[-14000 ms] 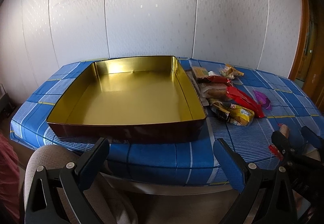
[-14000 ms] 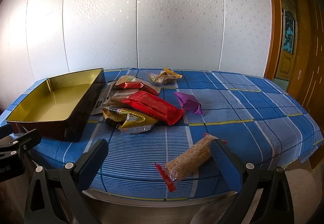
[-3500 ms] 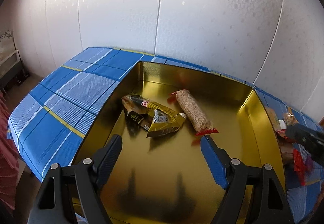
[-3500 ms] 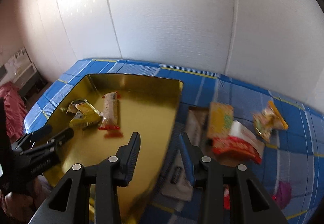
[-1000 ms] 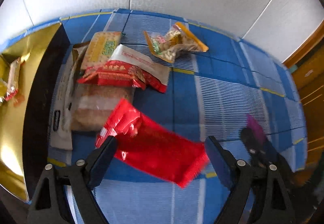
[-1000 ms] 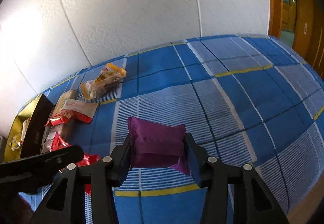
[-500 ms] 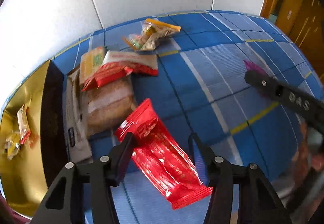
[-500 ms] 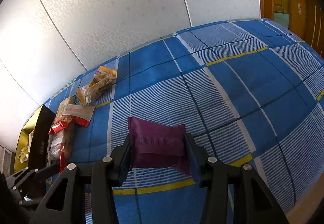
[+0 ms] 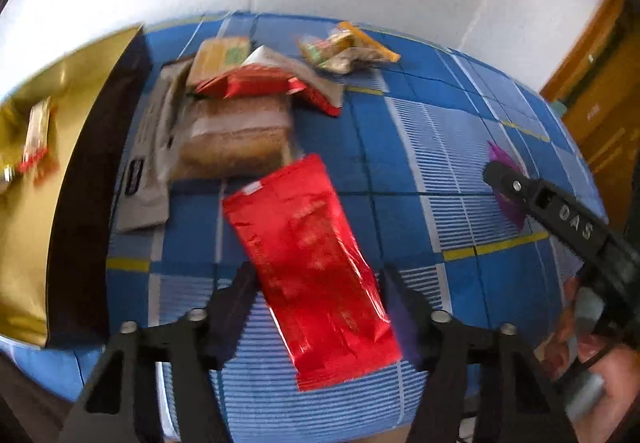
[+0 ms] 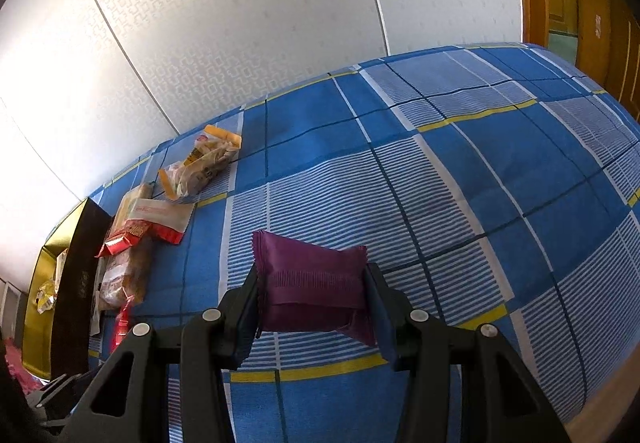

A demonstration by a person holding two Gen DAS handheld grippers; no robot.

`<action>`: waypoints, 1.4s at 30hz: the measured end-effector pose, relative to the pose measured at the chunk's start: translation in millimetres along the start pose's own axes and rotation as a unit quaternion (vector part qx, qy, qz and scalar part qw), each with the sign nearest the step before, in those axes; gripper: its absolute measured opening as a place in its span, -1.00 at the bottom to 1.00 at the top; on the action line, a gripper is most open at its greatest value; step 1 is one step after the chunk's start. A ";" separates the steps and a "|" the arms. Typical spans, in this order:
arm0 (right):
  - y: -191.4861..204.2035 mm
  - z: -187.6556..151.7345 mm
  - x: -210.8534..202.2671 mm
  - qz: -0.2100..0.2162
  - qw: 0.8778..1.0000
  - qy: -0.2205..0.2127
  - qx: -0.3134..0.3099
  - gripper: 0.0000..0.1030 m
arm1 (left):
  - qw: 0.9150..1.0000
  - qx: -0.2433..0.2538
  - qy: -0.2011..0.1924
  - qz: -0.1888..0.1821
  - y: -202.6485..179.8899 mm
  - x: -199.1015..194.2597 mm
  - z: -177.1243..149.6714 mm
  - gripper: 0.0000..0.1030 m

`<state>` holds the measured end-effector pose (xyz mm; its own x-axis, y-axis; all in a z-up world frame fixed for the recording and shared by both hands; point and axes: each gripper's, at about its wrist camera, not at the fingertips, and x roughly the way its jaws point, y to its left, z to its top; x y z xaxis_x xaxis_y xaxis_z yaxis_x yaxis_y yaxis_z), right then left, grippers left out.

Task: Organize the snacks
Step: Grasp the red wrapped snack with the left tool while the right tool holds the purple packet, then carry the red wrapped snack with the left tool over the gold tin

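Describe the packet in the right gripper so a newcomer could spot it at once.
On the blue checked cloth, well right of the gold tin and the snack pile, sits the right gripper. Clamped in it is a small pillow-shaped packet, the only plain purple one.

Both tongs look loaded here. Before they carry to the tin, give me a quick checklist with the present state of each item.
1. Right tongs shut on purple pack: ok, pads press both sides.
2. Left tongs on red pack: jaws closing with the pack between them; firm hold cannot tell, view is blurred.
3. Red pack clear of the bread pack: ok, they no longer overlap.
4. Room in the gold tin: ok, bare floor shows beside the snack bar.
5. Left tongs' path to the tin clear: cannot tell.
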<state>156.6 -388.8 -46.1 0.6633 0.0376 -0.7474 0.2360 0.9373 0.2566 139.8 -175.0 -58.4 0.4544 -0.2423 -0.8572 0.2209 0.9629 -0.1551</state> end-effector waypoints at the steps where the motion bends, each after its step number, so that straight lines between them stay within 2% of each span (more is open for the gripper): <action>1: 0.2 0.0 0.1 0.000 1.000 0.000 -0.001 -0.05 | 1.000 0.019 -0.009 0.005 -4.9 0.5 -2.2 0.04; 5: 1.1 0.2 0.6 0.006 1.000 0.002 -0.002 -0.05 | 0.998 0.051 -0.033 0.002 -7.6 -2.4 -9.2 0.00; 10: 5.2 0.3 -0.6 0.021 1.000 -0.001 -0.009 -0.05 | 0.997 0.063 -0.046 -0.015 0.2 -9.7 -17.0 -0.09; 17: 20.9 -2.4 -1.0 0.045 0.998 -0.003 -0.039 -0.05 | 0.997 0.042 -0.054 -0.027 20.1 -20.1 -15.4 -0.11; 27: 31.0 -7.9 6.8 0.039 0.997 0.010 -0.066 -0.05 | 0.994 0.034 -0.100 -0.039 42.5 -55.8 -12.5 -0.11; 34: 33.3 -10.9 15.6 0.039 0.997 0.024 -0.067 -0.05 | 0.992 0.016 -0.126 -0.024 80.2 -76.8 -5.1 -0.11; 42: 38.1 -13.9 14.7 0.034 0.996 0.016 -0.079 -0.05 | 0.990 -0.040 -0.137 0.021 153.7 -91.2 1.6 -0.11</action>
<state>165.4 -347.8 -55.8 0.6502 0.1121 -0.7514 0.0738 0.9751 0.2093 133.7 -5.1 -3.3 0.6810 -0.2139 -0.7004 0.1320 0.9766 -0.1700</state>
